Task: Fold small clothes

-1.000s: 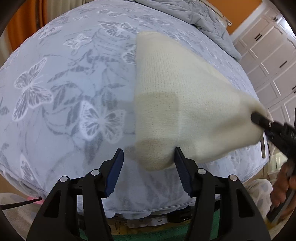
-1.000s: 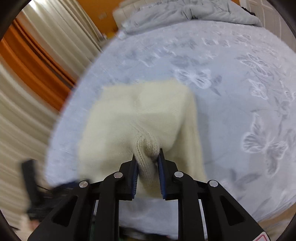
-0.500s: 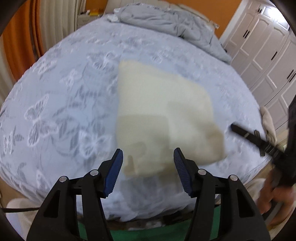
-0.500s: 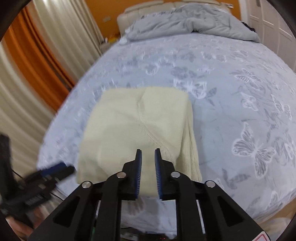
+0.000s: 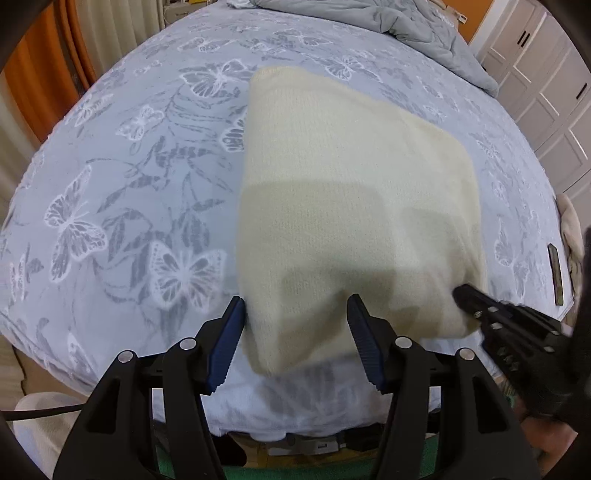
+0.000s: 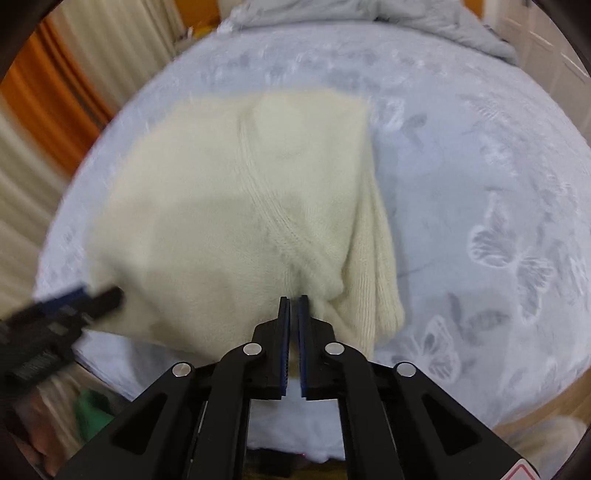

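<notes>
A cream knitted garment (image 5: 351,184) lies folded into a rough rectangle on the butterfly-print bed sheet (image 5: 129,184). My left gripper (image 5: 295,310) hovers open over its near left corner; the blue pads stand on either side of the corner and do not press on it. In the right wrist view the garment (image 6: 229,206) shows a diagonal seam and a ribbed sleeve edge on its right. Above its near edge, my right gripper (image 6: 294,306) has just closed, with nothing between the pads. The right gripper's tip (image 5: 461,295) also reaches the garment's near right corner.
A crumpled grey duvet (image 5: 406,22) lies at the far end of the bed. White wardrobe doors (image 5: 554,92) stand to the right, orange and cream curtains (image 5: 37,74) to the left. A dark flat object (image 5: 555,275) rests by the bed's right edge. The bed's front edge is just below both grippers.
My right gripper let go of the bunched knit and closed empty. The garment dropped flat onto the bed. My left gripper drew back and rose a little, still open.
</notes>
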Available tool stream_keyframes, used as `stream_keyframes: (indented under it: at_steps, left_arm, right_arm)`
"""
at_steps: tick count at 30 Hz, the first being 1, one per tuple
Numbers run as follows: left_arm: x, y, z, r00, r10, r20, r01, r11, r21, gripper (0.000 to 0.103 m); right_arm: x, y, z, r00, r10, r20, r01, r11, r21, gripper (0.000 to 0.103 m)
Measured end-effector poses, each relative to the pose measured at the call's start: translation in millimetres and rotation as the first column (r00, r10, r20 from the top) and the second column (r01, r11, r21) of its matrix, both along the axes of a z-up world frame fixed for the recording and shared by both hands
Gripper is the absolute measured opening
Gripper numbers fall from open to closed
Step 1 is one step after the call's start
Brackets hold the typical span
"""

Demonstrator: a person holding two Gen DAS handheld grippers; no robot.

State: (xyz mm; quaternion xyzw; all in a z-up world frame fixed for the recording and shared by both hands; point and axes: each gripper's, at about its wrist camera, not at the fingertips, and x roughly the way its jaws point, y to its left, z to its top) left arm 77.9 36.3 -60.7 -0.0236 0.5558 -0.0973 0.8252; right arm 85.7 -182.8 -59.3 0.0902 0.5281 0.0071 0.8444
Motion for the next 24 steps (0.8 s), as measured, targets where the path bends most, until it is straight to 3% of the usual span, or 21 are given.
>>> stream_keyframes:
  at_steps: [3, 8, 12, 19, 24]
  left_arm:
    - [-15, -3, 14, 0.999, -0.011, 0.043, 0.011, 1.000, 0.013, 0.060]
    - [-38, -14, 35, 0.990, -0.013, 0.138, 0.004, 0.998, 0.062, 0.087]
    - [-58, -25, 45, 0.977, -0.034, 0.212, 0.011, 0.994, 0.108, 0.090]
    - [-84, -31, 41, 0.962, -0.016, 0.274, -0.024, 0.990, 0.142, 0.097]
    - [-97, -32, 31, 0.955, -0.019, 0.296, -0.035, 0.984, 0.175, 0.097]
  right_arm:
    - [-21, -5, 31, 0.995, -0.030, 0.095, 0.031, 1.000, -0.004, 0.010]
    - [-55, -24, 43, 0.977, -0.158, 0.140, 0.158, 0.987, 0.008, 0.032]
    - [-69, -19, 38, 0.975, -0.161, 0.151, 0.166, 0.986, -0.021, 0.039]
    - [-103, 2, 30, 0.971, -0.129, 0.200, 0.151, 0.984, -0.096, 0.056]
    - [-109, 5, 22, 0.973, -0.119, 0.197, 0.145, 0.982, -0.123, 0.058]
